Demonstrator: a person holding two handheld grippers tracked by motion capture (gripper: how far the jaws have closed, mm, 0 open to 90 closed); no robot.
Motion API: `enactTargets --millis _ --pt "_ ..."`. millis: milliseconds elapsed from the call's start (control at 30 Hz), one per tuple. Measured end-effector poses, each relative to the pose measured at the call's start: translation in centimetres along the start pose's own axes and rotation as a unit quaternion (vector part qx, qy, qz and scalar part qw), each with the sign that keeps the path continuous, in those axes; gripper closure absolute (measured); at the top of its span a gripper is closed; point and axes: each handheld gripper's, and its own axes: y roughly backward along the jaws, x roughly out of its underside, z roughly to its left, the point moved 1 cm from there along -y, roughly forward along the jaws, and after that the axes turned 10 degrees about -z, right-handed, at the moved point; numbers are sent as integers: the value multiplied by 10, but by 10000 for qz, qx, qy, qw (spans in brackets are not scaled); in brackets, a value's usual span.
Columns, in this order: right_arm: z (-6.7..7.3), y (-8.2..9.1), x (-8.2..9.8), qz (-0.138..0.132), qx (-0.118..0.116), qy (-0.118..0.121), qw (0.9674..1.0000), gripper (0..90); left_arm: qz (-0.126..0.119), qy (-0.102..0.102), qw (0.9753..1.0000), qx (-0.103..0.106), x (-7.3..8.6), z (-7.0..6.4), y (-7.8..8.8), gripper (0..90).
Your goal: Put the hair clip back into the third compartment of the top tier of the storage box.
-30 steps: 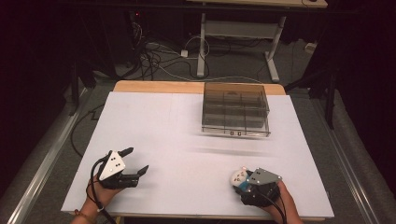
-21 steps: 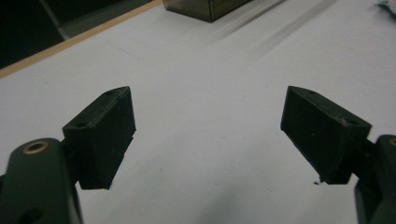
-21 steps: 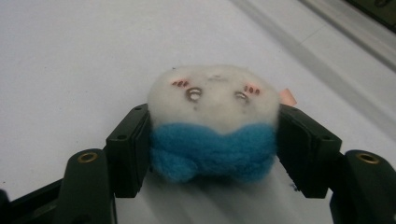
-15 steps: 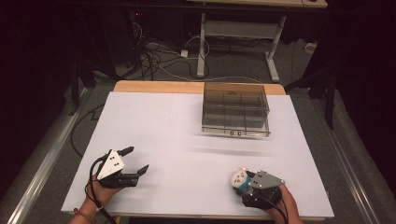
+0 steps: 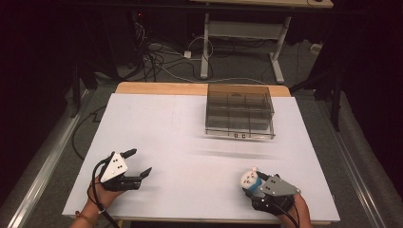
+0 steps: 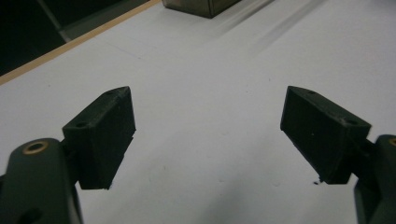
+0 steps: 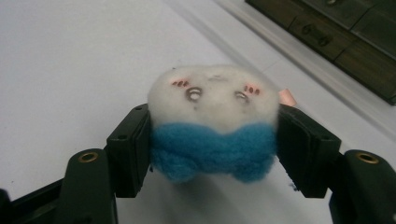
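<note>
Right gripper view shows the right hand-held gripper closed on a soft toy by its 2 sides, so it may slip out, while the left hand-held gripper is wide open and empty.

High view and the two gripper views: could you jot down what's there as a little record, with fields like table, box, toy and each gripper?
table: white top with a wooden strip along the far edge
box: clear box with compartments, on the far right part of the table; contents cannot be told
toy: small plush toy, white above, blue below
left gripper: left gripper, jaws wide apart, nothing between them, near the table's front left
right gripper: right gripper, jaws pressed on both sides of the toy, near the front right
</note>
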Motion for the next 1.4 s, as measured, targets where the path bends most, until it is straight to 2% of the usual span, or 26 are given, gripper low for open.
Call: enactTargets --millis 300,400,467,767,867,933,1033,1400 --pt "-5 6 -2 -134 119 48 9998 339 -31 -14 10000 43 1 1 0 171" --pt "-8 9 -4 -198 232 67 9995 339 -35 -106 9999 1 1 2 0 171" --pt "-8 10 -4 -214 236 44 9995 339 1 -47 10000 18 1 1 0 171" --pt "-15 14 -9 -308 423 93 9986 340 -17 -54 10000 -28 0 1 1 171" --pt "-18 17 -13 -379 497 88 9980 340 -43 -42 10000 -53 0 1 2 171" --pt "-19 19 -15 -422 548 106 9976 340 -51 -132 9999 -66 0 1 2 170" --pt "-22 20 -16 -441 589 126 9972 340 -25 -64 10000 -53 0 0 2 171" --pt "-36 27 -25 -524 857 137 9948 340 -15 -108 9999 -1 0 -1 -1 170"
